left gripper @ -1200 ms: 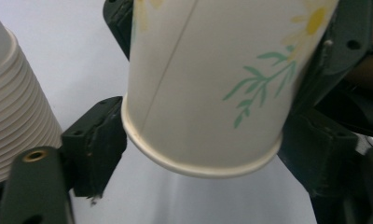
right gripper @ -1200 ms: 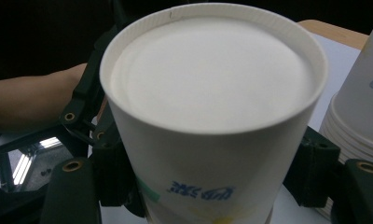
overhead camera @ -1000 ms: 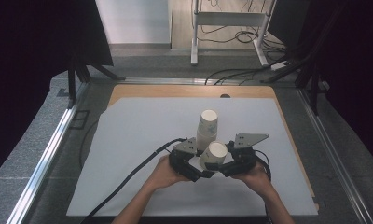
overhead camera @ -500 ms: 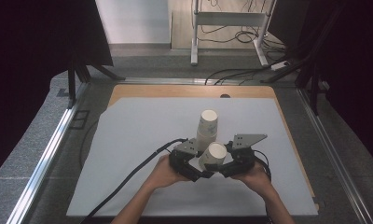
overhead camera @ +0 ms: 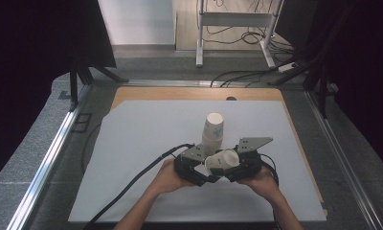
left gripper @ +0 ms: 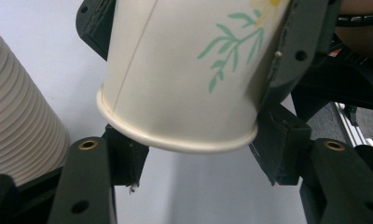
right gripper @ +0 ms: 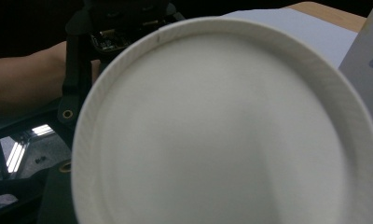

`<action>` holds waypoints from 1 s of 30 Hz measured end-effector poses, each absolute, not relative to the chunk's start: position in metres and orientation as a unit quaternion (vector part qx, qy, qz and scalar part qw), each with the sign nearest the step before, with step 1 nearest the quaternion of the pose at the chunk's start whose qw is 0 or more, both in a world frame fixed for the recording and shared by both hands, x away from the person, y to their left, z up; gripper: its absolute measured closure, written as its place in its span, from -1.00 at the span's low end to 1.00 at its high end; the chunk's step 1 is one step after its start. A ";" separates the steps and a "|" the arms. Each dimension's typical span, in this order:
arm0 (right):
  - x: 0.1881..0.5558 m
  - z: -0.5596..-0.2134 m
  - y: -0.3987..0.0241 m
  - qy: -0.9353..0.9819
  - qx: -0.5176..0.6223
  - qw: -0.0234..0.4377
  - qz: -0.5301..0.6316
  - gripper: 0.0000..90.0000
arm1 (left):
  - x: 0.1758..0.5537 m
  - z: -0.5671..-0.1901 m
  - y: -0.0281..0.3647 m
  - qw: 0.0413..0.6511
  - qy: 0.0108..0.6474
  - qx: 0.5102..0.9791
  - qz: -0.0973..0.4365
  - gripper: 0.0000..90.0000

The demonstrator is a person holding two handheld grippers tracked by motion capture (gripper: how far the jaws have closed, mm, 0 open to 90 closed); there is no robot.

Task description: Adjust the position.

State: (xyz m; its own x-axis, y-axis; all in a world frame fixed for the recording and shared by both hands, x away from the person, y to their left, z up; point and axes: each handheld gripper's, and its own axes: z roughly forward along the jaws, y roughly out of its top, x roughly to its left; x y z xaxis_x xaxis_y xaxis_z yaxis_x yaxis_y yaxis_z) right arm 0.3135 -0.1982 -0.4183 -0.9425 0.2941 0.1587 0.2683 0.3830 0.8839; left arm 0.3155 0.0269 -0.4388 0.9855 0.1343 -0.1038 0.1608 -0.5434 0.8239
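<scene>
Cup: a single paper cup lies on its side, held above the near middle of the tabletop, between the two grippers; just in front of the stack of cups.
Cup looks: off-white paper, rolled rim, green leaf sprigs and a bit of yellow print on its wall.
Left gripper: its jaws have just been closing, and they now stand shut at the cup's rim end, which sits between them.
Right gripper: jaws closed on the cup's other end; its own view looks at a round end of the cup.
Hands: both forearms come in from the near edge, hands meeting close together, grippers facing each other.
Stack: nested cups, leaning a little, standing on the tabletop.
Tabletop: white sheet over a wooden board, grey floor and cables beyond.
</scene>
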 end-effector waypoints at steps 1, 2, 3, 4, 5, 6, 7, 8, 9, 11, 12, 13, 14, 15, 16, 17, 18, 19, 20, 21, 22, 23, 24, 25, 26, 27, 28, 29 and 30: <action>0.313 -0.418 -0.199 0.829 0.170 0.016 0.532 -0.35 | 0.316 -0.439 0.027 0.471 0.087 0.878 -0.012 -0.18; 0.313 -0.418 -0.200 0.826 0.170 0.018 0.536 -0.34 | 0.317 -0.439 0.027 0.471 0.092 0.877 -0.009 -0.25; 0.313 -0.417 -0.201 0.824 0.172 0.016 0.539 -0.34 | 0.318 -0.439 0.027 0.470 0.096 0.877 -0.007 -0.34; 0.313 -0.417 -0.202 0.823 0.173 0.015 0.541 -0.34 | 0.318 -0.439 0.027 0.471 0.101 0.876 -0.006 -0.42; 0.313 -0.416 -0.202 0.824 0.172 0.015 0.540 -0.33 | 0.319 -0.439 0.027 0.471 0.104 0.876 -0.002 -0.51; 0.313 -0.416 -0.203 0.824 0.171 0.016 0.539 -0.33 | 0.319 -0.439 0.028 0.471 0.109 0.875 0.002 -0.59; 0.313 -0.415 -0.203 0.824 0.171 0.017 0.540 -0.33 | 0.319 -0.439 0.028 0.472 0.108 0.875 0.000 -0.61; 0.313 -0.415 -0.203 0.824 0.170 0.017 0.540 -0.32 | 0.320 -0.439 0.028 0.474 0.108 0.874 -0.001 -0.62; 0.313 -0.415 -0.203 0.825 0.168 0.016 0.539 -0.32 | 0.320 -0.438 0.028 0.475 0.108 0.873 -0.001 -0.64; 0.313 -0.415 -0.202 0.827 0.167 0.016 0.536 -0.31 | 0.319 -0.438 0.028 0.480 0.104 0.871 -0.001 -0.63; 0.312 -0.415 -0.201 0.828 0.166 0.015 0.536 -0.31 | 0.319 -0.437 0.029 0.482 0.102 0.870 -0.001 -0.62; 0.312 -0.415 -0.200 0.829 0.165 0.012 0.534 -0.31 | 0.319 -0.437 0.029 0.484 0.101 0.869 -0.001 -0.62; 0.312 -0.415 -0.200 0.830 0.163 0.013 0.533 -0.31 | 0.319 -0.436 0.029 0.485 0.099 0.869 -0.001 -0.61; 0.312 -0.415 -0.199 0.830 0.163 0.013 0.533 -0.31 | 0.318 -0.436 0.030 0.485 0.096 0.869 -0.001 -0.58; 0.312 -0.415 -0.199 0.830 0.163 0.013 0.533 -0.31 | 0.318 -0.435 0.030 0.483 0.094 0.870 0.001 -0.56; 0.312 -0.415 -0.199 0.830 0.163 0.012 0.533 -0.31 | 0.317 -0.435 0.030 0.484 0.092 0.870 0.002 -0.54; 0.312 -0.415 -0.198 0.831 0.163 0.011 0.532 -0.31 | 0.317 -0.435 0.030 0.484 0.092 0.870 0.002 -0.51; 0.312 -0.415 -0.198 0.831 0.163 0.011 0.532 -0.31 | 0.317 -0.435 0.030 0.484 0.089 0.871 0.002 -0.48; 0.312 -0.415 -0.197 0.831 0.162 0.010 0.532 -0.31 | 0.317 -0.435 0.030 0.483 0.088 0.871 0.002 -0.46; 0.313 -0.415 -0.197 0.832 0.162 0.011 0.531 -0.31 | 0.317 -0.435 0.029 0.481 0.088 0.872 0.002 -0.45; 0.313 -0.416 -0.197 0.832 0.162 0.011 0.530 -0.31 | 0.317 -0.436 0.029 0.480 0.087 0.873 0.001 -0.44; 0.313 -0.416 -0.197 0.833 0.162 0.011 0.529 -0.31 | 0.317 -0.436 0.029 0.479 0.087 0.873 -0.002 -0.43; 0.313 -0.416 -0.196 0.833 0.162 0.012 0.529 -0.31 | 0.317 -0.437 0.029 0.479 0.087 0.873 -0.002 -0.41; 0.313 -0.416 -0.196 0.833 0.162 0.012 0.529 -0.31 | 0.317 -0.437 0.028 0.480 0.086 0.873 -0.002 -0.41; 0.313 -0.415 -0.196 0.833 0.163 0.013 0.528 -0.31 | 0.317 -0.438 0.028 0.479 0.085 0.873 -0.001 -0.42; 0.313 -0.415 -0.196 0.834 0.162 0.012 0.528 -0.31 | 0.317 -0.438 0.028 0.479 0.086 0.874 -0.001 -0.42; 0.313 -0.415 -0.196 0.834 0.163 0.011 0.528 -0.31 | 0.317 -0.438 0.028 0.478 0.085 0.874 -0.001 -0.43; 0.313 -0.415 -0.196 0.834 0.163 0.010 0.527 -0.31 | 0.317 -0.438 0.028 0.478 0.085 0.874 0.000 -0.42; 0.313 -0.416 -0.196 0.834 0.163 0.010 0.527 -0.31 | 0.317 -0.438 0.027 0.477 0.085 0.875 0.001 -0.42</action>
